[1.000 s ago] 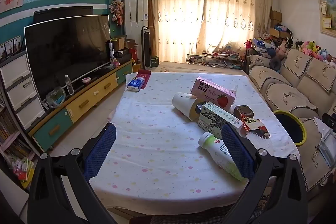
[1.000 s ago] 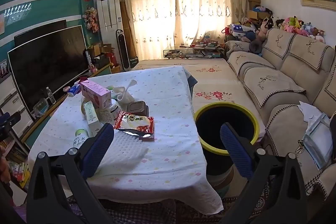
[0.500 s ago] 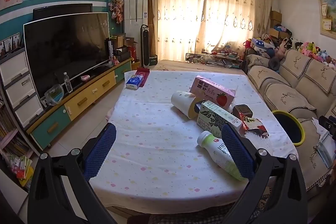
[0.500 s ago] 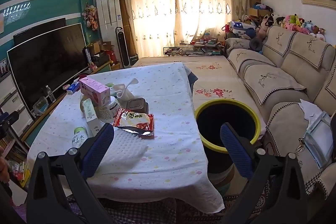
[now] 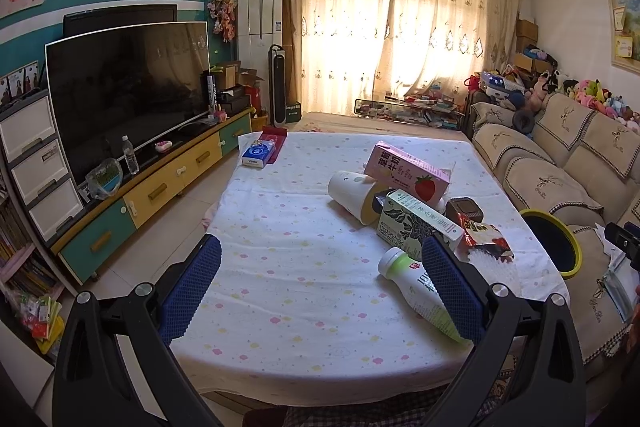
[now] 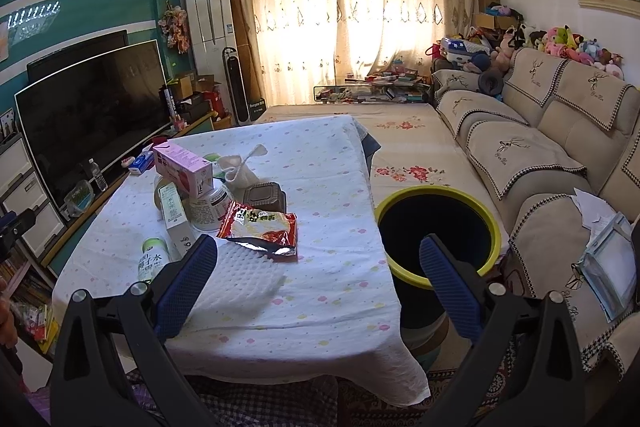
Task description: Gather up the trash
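Observation:
Trash lies on a table [image 5: 304,267] with a white dotted cloth: a pink strawberry milk carton [image 5: 408,173], a paper cup [image 5: 352,195] on its side, a green-patterned carton [image 5: 416,227], a white bottle [image 5: 416,287] with a green cap, a red snack wrapper [image 6: 260,227], a white foam sheet [image 6: 240,279] and a dark plastic box [image 6: 264,195]. A black bin with a yellow rim [image 6: 438,227] stands on the floor right of the table. My left gripper [image 5: 320,283] is open above the table's near edge. My right gripper [image 6: 318,275] is open between foam sheet and bin.
A blue tissue pack [image 5: 258,153] lies at the table's far left corner. A TV [image 5: 128,87] on a low cabinet lines the left wall. A beige sofa [image 6: 540,155] runs along the right, with papers [image 6: 608,259] on its near seat.
Both views have shifted only slightly. The grippers stay open and nothing on the table has moved.

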Motion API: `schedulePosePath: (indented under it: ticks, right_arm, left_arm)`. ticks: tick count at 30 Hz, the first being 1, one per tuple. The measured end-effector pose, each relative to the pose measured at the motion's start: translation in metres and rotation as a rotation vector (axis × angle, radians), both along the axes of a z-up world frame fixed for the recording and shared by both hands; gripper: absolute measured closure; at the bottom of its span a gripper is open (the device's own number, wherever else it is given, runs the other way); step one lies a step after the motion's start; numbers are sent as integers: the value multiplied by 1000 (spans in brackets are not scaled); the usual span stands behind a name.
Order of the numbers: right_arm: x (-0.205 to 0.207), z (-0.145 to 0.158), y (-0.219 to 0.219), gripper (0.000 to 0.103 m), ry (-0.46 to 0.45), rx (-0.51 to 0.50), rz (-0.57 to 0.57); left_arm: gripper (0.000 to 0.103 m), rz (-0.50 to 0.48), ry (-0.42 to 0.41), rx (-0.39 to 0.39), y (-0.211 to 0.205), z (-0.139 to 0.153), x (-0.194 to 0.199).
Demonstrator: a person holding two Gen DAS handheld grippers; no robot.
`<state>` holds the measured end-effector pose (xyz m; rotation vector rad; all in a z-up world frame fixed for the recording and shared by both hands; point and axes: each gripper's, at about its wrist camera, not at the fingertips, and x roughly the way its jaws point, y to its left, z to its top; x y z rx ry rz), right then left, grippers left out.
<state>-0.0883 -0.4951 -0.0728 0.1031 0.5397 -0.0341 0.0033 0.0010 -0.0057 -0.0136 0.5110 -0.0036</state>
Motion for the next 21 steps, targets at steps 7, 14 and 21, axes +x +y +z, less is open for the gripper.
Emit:
schedulePosePath:
  ticks: [7,14,21]
  right_arm:
    - [2,1,1,6,8,2,5]
    - [3,0,5,6,15,-5,14]
    - [4,-2,2,6,27,2,9]
  left_arm:
    - [4,5,2,-7,3,1,0]
    - [4,7,11,-14,7,1,0]
    - [4,-4,22,-14,5,-2,3]
